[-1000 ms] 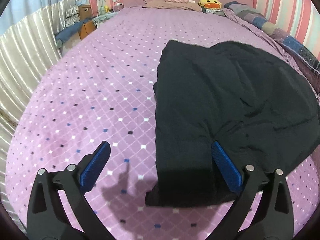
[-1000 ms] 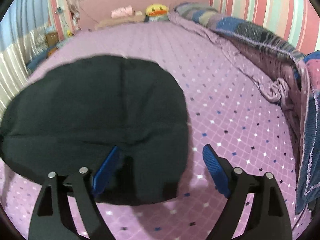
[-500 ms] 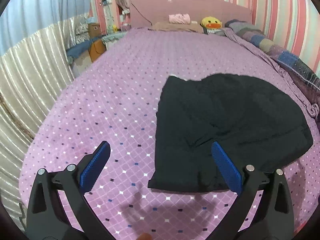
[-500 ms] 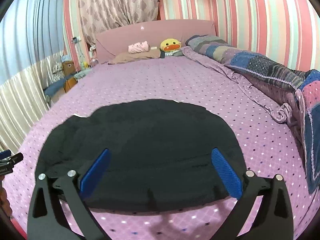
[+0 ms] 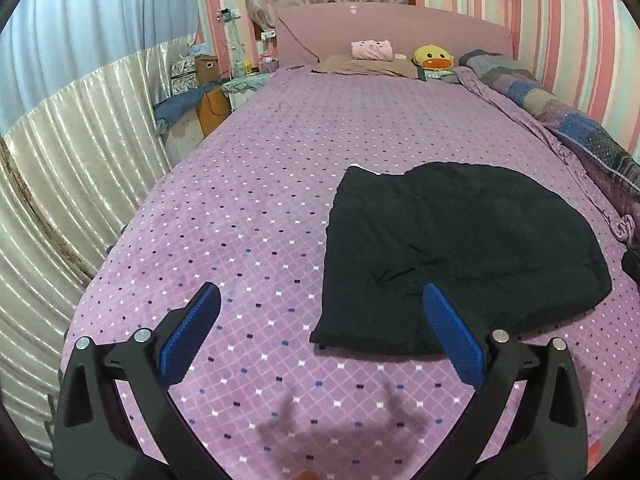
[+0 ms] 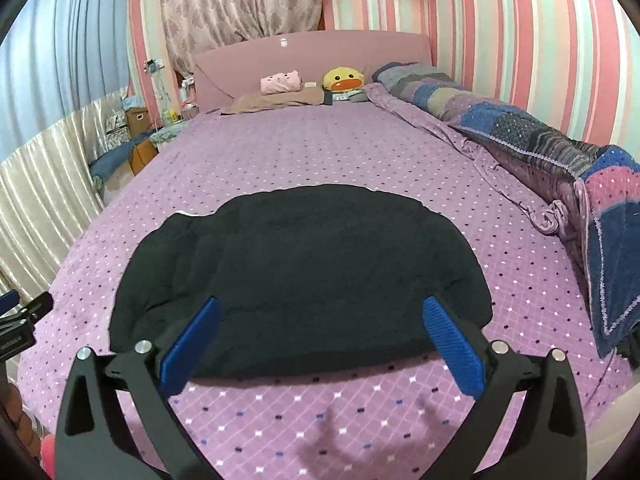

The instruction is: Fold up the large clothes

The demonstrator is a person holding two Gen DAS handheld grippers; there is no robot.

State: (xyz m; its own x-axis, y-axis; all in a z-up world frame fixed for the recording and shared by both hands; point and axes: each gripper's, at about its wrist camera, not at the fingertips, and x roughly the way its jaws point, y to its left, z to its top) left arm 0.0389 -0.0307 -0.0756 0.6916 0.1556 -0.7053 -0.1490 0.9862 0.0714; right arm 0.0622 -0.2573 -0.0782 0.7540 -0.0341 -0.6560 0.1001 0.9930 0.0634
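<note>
A black garment [image 5: 456, 256] lies folded into a flat rounded block on the purple dotted bedspread [image 5: 256, 208]. It also shows in the right wrist view [image 6: 304, 276]. My left gripper [image 5: 320, 320] is open and empty, raised above the bed near the garment's front left corner. My right gripper [image 6: 320, 332] is open and empty, raised above the garment's near edge. The tip of the left gripper shows at the left edge of the right wrist view [image 6: 20, 316].
A pink headboard [image 5: 392, 36], pillows and a yellow duck toy [image 5: 433, 57] are at the far end. A patchwork quilt [image 6: 560, 152] is bunched along the right side. Shiny curtains [image 5: 72, 168] and a cluttered bedside stand [image 5: 216, 88] are on the left.
Both grippers have lifted up and drawn back from the garment, staying open. The garment lies still and now looks smaller and farther away in both views.
</note>
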